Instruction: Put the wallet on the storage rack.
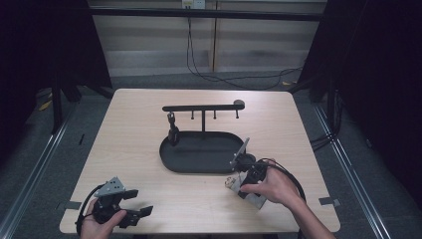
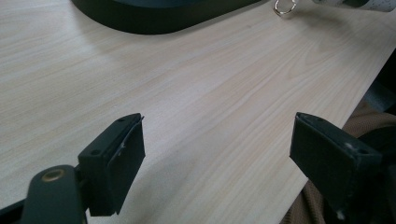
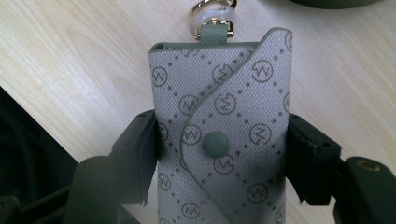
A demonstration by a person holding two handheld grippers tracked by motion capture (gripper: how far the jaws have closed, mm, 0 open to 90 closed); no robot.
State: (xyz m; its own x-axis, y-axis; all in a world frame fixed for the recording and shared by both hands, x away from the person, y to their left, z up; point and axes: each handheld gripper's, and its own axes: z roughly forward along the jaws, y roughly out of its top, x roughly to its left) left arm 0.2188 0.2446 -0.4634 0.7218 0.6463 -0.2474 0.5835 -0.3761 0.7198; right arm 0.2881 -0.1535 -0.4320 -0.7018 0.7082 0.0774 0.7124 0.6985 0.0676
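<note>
A grey patterned key pouch [image 3: 219, 107] with a green snap and a metal ring [image 3: 211, 13] lies on the table, pinched from both sides by my right gripper [image 3: 219, 156], which is shut on it. In the high view that gripper [image 1: 235, 184] and the pouch [image 1: 230, 182] sit just in front of the black oval tray [image 1: 169, 164]. My left gripper [image 1: 138, 203] rests at the table's near left corner, open with nothing between its pads [image 2: 116, 163]. The left gripper view catches the pouch's ring [image 2: 284, 7] far off.
A black stand with a hook bar [image 1: 201, 107] rises from the tray's back. A small dark item [image 1: 172, 132] hangs from its leftmost hook; the other hooks are bare. Light wooden table [image 1: 139, 149]; its near edge is close to both hands.
</note>
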